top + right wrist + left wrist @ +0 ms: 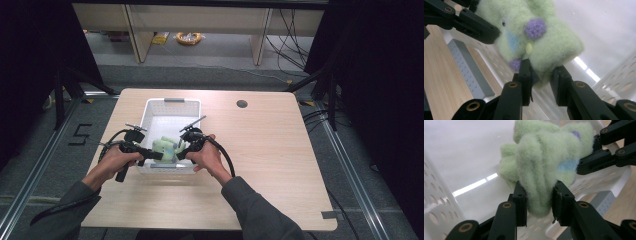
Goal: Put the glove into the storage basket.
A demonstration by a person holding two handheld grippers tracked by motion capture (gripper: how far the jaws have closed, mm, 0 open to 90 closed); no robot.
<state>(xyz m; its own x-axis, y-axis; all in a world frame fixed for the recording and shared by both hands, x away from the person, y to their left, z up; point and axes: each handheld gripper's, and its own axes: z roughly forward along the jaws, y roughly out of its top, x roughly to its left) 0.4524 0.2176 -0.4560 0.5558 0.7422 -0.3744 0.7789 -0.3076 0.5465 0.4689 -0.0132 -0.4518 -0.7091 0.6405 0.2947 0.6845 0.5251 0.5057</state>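
We start at the left, where our left gripper [152, 155] reaches in from about eight o'clock of the white basket [172, 101]; in the left gripper view its jaws stand narrowly apart with a fold of the fuzzy green sock [544, 167] pinched between the pads, so it has hold of the fabric; the sock hangs over the near half of the basket, at roughly six o'clock of its floor, seemingly lifted off the bottom, though we cannot tell for certain; moving right, our right gripper [181, 152] comes in from about four o'clock, and in the right gripper view its jaws are likewise only a little apart, closed on the sock's lower edge beside a purple dot [535, 28]; the basket sits on the wooden table [280, 165]; we judge the step in hand to be handling the sock jointly over the basket, either stretching it or setting it in; the next move calls for both hands acting together, keeping the fabric clear of the near rim.
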